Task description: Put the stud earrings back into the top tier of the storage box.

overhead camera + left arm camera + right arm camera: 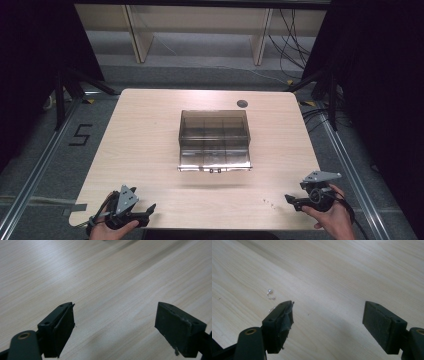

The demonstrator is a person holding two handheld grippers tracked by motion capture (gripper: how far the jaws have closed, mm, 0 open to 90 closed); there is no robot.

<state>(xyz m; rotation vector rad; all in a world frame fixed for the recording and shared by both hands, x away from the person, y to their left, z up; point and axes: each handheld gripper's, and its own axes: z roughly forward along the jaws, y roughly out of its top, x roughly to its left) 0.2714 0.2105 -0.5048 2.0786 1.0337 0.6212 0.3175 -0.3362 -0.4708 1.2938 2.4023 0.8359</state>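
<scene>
Both of our grippers sit at the near edge of the desk (150,125), the left gripper (150,210) at the near left corner and the right gripper (291,200) at the near right, each held low in a hand. We keep both sets of jaws spread wide: in the left gripper view the left gripper (115,327) has bare wood grain between its two pads, and in the right gripper view the right gripper (328,322) is just as wide apart with nothing between.

Just beyond the right gripper's left jaw lies a small curved earring (270,294) with a bead at each end, flat on the desk; a second tiny piece seems to peek out beside the jaw, but it is too small for us to be sure. From the high view these show as little dark specks (268,202) just left of the right gripper.

Well apart from them, at the middle of the desk, stands a smoky clear compartment box (214,140) with its lid standing up at the back; its cells look empty.

We judge the work barely begun: nothing is picked up, nothing is in the box. Left to do, as we read it, is pinching the earring and carrying it to a compartment.
</scene>
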